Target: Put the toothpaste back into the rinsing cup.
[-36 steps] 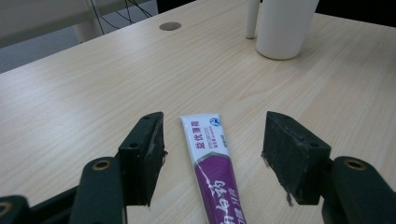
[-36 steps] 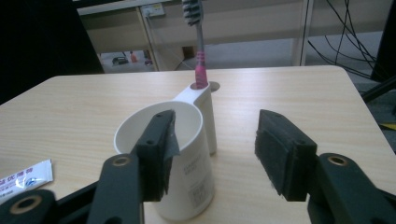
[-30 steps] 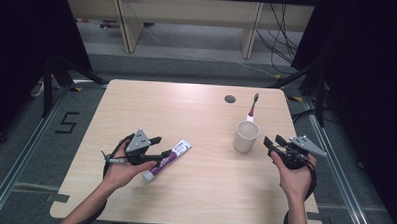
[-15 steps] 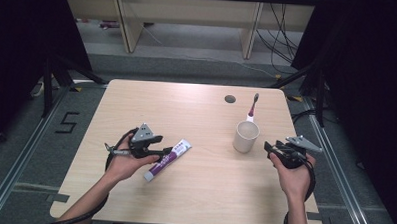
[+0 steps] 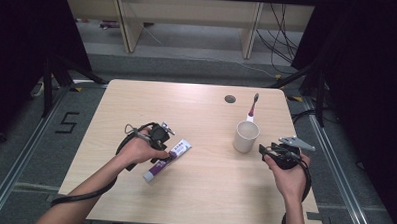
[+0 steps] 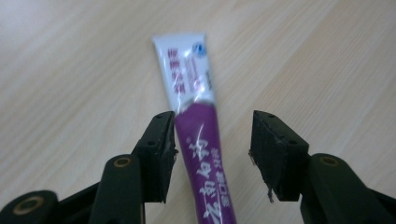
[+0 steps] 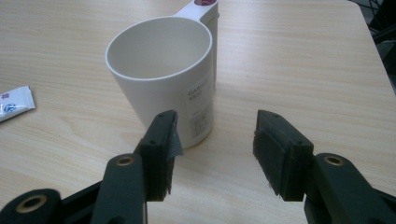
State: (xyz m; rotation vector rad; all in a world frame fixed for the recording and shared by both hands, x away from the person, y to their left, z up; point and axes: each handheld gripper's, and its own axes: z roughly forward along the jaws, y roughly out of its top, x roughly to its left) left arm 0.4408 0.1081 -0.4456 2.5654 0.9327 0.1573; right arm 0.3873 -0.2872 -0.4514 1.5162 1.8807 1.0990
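Your left gripper point(image 6: 212, 154) had its jaws closing in around the purple-and-white toothpaste tube point(image 6: 198, 135), which lay flat on the wooden table point(image 5: 201, 112) between them; one pad sat against the tube's side, the other stood off it, so no grip yet. Your right gripper point(image 7: 215, 149) stood half-wide and empty, just short of the cream cup point(image 7: 163, 74), a toothbrush point(image 5: 253, 108) rising behind the cup.
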